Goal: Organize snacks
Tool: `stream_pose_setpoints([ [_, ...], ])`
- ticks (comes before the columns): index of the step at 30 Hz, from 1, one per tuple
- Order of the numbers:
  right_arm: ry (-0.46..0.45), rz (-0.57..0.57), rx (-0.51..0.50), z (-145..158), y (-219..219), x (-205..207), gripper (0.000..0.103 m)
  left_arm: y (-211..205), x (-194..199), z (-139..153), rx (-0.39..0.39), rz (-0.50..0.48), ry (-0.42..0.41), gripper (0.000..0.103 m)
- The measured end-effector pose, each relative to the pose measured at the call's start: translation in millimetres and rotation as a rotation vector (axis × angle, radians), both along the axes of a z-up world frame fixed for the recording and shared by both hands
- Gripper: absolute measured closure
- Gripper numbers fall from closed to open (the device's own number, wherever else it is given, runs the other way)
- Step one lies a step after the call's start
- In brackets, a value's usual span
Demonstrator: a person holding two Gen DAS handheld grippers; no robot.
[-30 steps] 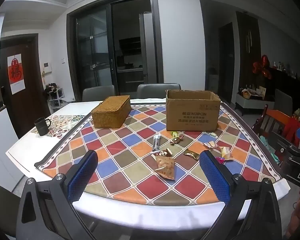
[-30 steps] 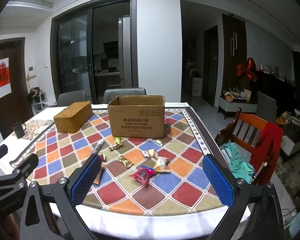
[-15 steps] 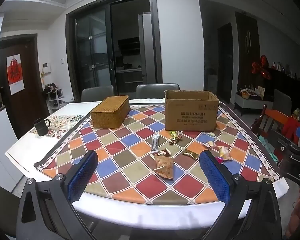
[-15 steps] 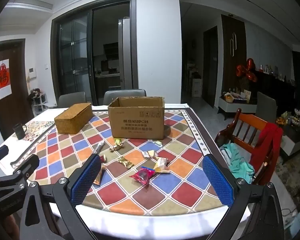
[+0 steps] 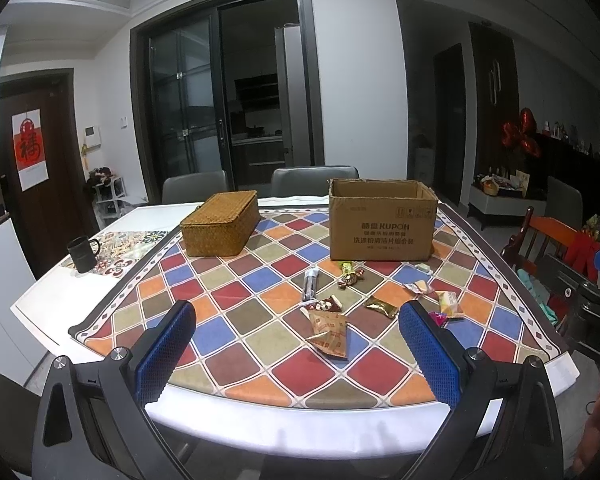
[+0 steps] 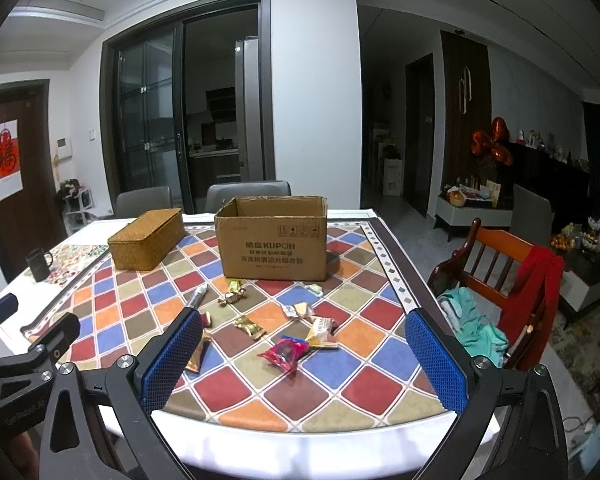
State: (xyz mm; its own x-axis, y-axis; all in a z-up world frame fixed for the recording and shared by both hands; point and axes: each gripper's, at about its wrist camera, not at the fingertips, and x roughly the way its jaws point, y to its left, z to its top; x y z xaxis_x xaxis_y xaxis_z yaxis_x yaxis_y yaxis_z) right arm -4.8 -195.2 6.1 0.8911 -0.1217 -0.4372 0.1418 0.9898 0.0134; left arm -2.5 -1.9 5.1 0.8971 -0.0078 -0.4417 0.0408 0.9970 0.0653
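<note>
Both tools hang above the near edge of the bench, each with its blue pads spread wide and nothing between them. The left hand-held gripper has crept a little toward the bench since a second ago, so the tablecloth and its scatter sit slightly larger and lower in its view; the right hand-held gripper has barely shifted. None of the snacks has moved. They lie loose on the checkered cloth in front of the cardboard box, which stands open toward the far edge, with the closed wicker box to its left. Nearest the left tool is an orange pouch; behind it lie a gold wrapper and a thin silver stick. In the right view a pink packet lies closest, just beside a yellow packet. A black mug stands at the left edge.
</note>
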Motion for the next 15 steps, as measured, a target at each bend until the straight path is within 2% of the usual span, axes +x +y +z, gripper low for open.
stream_pose_setpoints([
  [15,-0.003,-0.002,0.001,0.3,-1.0,-0.3,0.000,-1.1,0.1,-0.1,0.000,-0.002,0.002,0.000],
])
